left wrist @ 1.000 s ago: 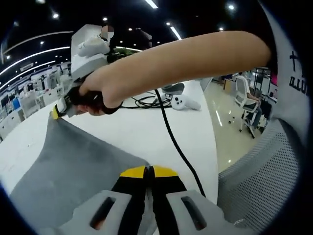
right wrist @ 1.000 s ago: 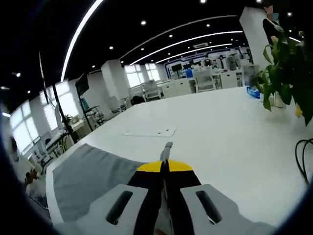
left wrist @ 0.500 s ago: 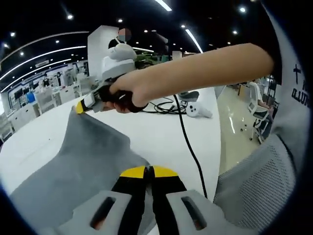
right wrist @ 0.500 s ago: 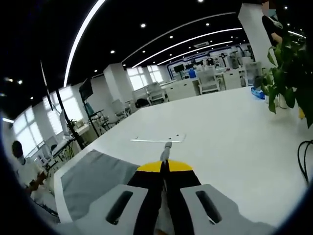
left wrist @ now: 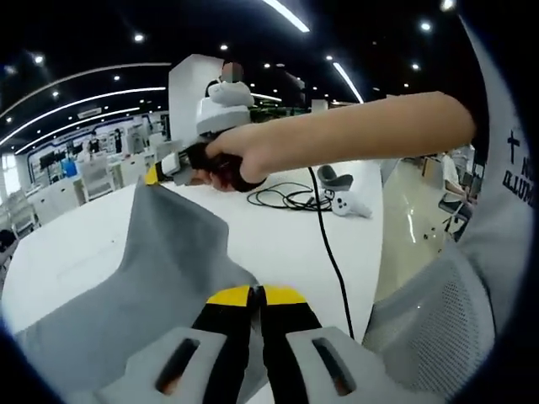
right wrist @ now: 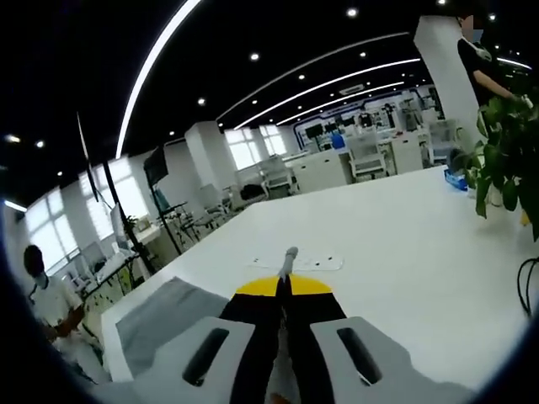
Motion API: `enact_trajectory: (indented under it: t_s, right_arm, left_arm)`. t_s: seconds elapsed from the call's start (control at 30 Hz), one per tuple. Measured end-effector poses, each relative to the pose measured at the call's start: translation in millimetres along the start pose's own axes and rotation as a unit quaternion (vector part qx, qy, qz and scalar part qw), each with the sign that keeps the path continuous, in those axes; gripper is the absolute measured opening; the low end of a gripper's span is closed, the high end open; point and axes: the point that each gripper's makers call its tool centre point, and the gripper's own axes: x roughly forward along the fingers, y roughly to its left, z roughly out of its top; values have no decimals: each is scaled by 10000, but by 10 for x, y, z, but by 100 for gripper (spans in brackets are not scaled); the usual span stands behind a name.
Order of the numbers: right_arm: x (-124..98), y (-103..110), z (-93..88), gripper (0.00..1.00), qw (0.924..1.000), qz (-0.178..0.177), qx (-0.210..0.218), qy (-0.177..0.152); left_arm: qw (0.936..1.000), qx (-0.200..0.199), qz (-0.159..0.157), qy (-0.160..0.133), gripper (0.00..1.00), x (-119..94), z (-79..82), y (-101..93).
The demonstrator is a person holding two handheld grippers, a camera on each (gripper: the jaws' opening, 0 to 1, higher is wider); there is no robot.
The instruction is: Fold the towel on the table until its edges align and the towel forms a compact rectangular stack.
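Observation:
The grey towel [left wrist: 160, 269] rises from the white table [left wrist: 278, 227] into a raised peak at the upper left of the left gripper view. My right gripper [left wrist: 154, 175], held in a person's hand, is shut on that top corner. My left gripper [left wrist: 257, 295] is shut at the bottom of its view, with the towel's near edge running in between its jaws. In the right gripper view my right gripper [right wrist: 284, 286] is shut, and a grey sliver of towel [right wrist: 289, 257] sticks out past its tips. More of the towel [right wrist: 164, 316] hangs at the lower left.
A black cable [left wrist: 324, 244] trails over the table to a coil, beside a white controller [left wrist: 349, 204]. A mesh chair [left wrist: 429, 328] stands at the right. A flat white sheet [right wrist: 307, 263] lies on the table [right wrist: 396, 252], a plant [right wrist: 505, 143] at the right edge, a seated person [right wrist: 46, 299] far left.
My right gripper has carried the towel corner up off the table and to the right, so the towel now stands in a taller peak. My left gripper stays shut on the near edge.

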Motion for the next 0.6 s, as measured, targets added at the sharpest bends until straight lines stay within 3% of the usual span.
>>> enact_trajectory:
  t_s: [0.37,0.6]
  right_arm:
    - [130,412,186,0,9997,107,-135,-148]
    - [268,709,310,0,9989,279,-274,-239]
  left_arm:
    - [9988,-36,233,-430,3,-535,198,335]
    - [9970,-172,526,-542,3,-847,160,588]
